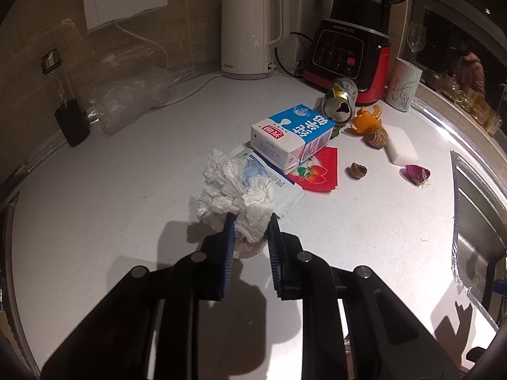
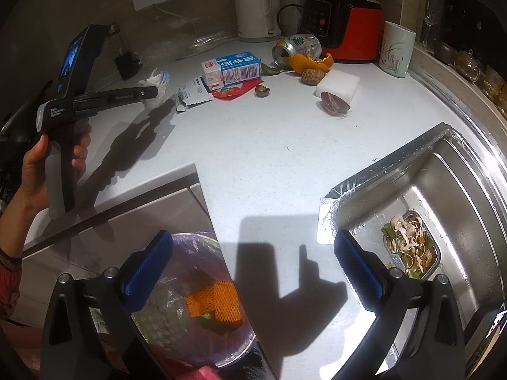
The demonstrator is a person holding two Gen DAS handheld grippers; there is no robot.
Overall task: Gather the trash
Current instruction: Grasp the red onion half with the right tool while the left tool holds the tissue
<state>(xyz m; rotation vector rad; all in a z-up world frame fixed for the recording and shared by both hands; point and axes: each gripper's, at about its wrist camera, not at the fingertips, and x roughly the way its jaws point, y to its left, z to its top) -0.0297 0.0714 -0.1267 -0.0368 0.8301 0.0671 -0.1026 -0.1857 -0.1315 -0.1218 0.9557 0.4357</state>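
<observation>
My left gripper (image 1: 250,221) is shut on a crumpled white tissue (image 1: 237,186), held just above the white counter (image 1: 126,190). In the right wrist view a hand holds that left gripper (image 2: 152,92) with the tissue (image 2: 157,79) at its tips. Beyond it lie a blue milk carton (image 1: 294,136), a flat sachet (image 1: 285,193), a red wrapper (image 1: 323,171), a tipped can (image 1: 339,101), orange peel (image 1: 367,120) and a nut shell (image 1: 358,169). My right gripper (image 2: 253,243) stands open with nothing in it, over the counter edge beside a bin with a purple liner (image 2: 190,237).
A white kettle (image 1: 250,31), a red-and-black blender (image 1: 351,47) and a cup (image 1: 404,85) stand along the back wall. A white sponge (image 1: 401,145) and a purple husk (image 1: 416,174) lie to the right. The steel sink (image 2: 443,174) holds a tray of food scraps (image 2: 412,247).
</observation>
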